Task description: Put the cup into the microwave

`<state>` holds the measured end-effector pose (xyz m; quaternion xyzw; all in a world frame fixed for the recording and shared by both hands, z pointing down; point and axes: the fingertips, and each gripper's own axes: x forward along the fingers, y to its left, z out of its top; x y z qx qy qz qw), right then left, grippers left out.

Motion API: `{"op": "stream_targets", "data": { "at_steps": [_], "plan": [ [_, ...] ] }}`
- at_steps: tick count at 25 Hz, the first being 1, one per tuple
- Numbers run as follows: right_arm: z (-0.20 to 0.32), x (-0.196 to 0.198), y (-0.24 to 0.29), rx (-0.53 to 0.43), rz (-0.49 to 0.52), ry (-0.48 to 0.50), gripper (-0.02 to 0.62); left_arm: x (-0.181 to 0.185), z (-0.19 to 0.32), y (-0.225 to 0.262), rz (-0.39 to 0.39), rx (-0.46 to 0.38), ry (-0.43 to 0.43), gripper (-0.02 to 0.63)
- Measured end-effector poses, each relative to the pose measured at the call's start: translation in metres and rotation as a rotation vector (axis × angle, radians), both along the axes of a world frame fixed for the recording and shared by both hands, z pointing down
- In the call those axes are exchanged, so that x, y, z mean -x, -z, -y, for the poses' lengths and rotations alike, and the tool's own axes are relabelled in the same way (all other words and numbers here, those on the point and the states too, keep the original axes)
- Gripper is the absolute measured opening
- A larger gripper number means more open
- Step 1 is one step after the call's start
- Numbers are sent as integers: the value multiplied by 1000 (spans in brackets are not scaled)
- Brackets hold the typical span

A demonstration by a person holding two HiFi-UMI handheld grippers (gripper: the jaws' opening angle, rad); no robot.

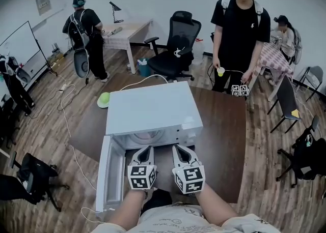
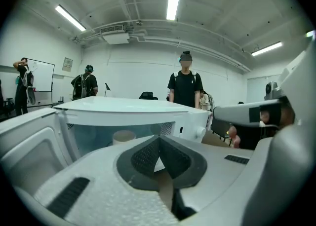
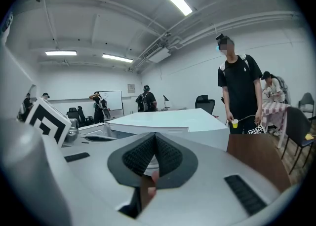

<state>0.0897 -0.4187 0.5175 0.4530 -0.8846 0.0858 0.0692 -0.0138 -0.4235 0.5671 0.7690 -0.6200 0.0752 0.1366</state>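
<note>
A white microwave (image 1: 150, 107) stands on the brown table (image 1: 224, 135) with its door (image 1: 109, 176) swung open to the left. Inside the cavity stands a pale cup (image 2: 123, 136), seen in the left gripper view through the opening. My left gripper (image 1: 144, 149) hovers just in front of the opening, its pads pressed together with nothing between them (image 2: 159, 141). My right gripper (image 1: 178, 148) is beside it on the right, also shut and empty (image 3: 154, 138). Neither gripper touches the cup.
A green round object (image 1: 104, 98) lies on the table behind the microwave's left corner. A person (image 1: 239, 28) stands past the table's far edge holding a small yellow cup (image 1: 220, 71). A black office chair (image 1: 175, 49) stands behind the table.
</note>
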Motion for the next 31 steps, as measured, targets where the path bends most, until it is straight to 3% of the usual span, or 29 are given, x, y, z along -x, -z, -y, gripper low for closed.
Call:
{"op": "stream_targets", "data": {
  "at_steps": [12,31],
  "plan": [
    [-7,-1,19,-40,18,13,11,-29,-12,47,27,-59,-12,14],
    [-7,-12,21,-53,19,-9,11,-55,-10,48,28,-58,-71,14]
  ]
}}
